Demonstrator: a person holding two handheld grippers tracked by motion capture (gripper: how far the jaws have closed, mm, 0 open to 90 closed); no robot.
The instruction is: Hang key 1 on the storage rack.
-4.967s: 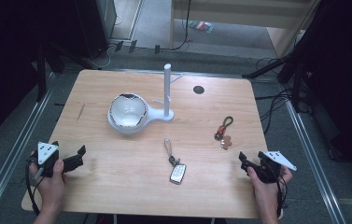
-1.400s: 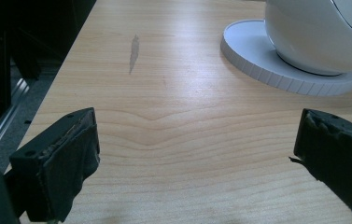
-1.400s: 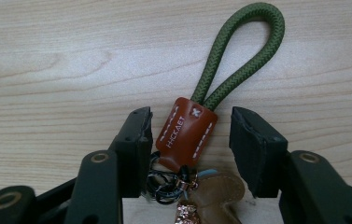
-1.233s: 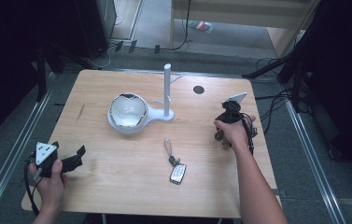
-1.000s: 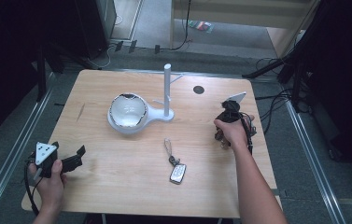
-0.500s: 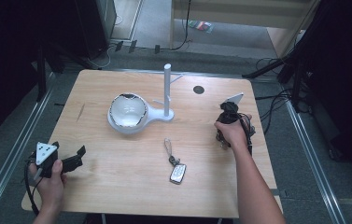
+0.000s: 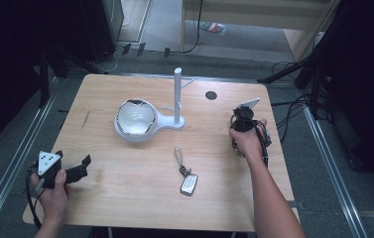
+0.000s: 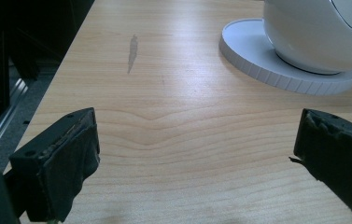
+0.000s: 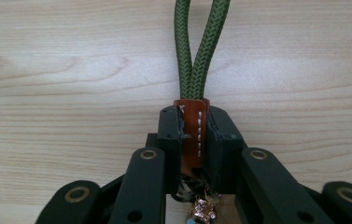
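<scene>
A keychain with a green cord loop [image 9: 197,56] and a brown stitched leather band [image 9: 193,135] lies on the wooden table [image 7: 125,198] at its right side. My right gripper [image 9: 193,126] has just been closing and now pinches the leather band between its pads. From above, the right gripper [image 7: 241,123] points down at that spot under the hand. At the near left corner my left gripper [image 7: 81,167] rests open; its jaws [image 8: 194,140] stand wide apart with only bare wood between them.
A white stand with a bowl [image 7: 136,119] and an upright peg post [image 7: 177,94] sits mid-table. A car key fob [image 7: 188,183] on a short strap lies nearer the front. A dark round hole [image 7: 211,95] marks the far right of the tabletop.
The right hand went from the near right corner to the keychain at the table's right side and has held there for the last second. The left hand has stayed put.
</scene>
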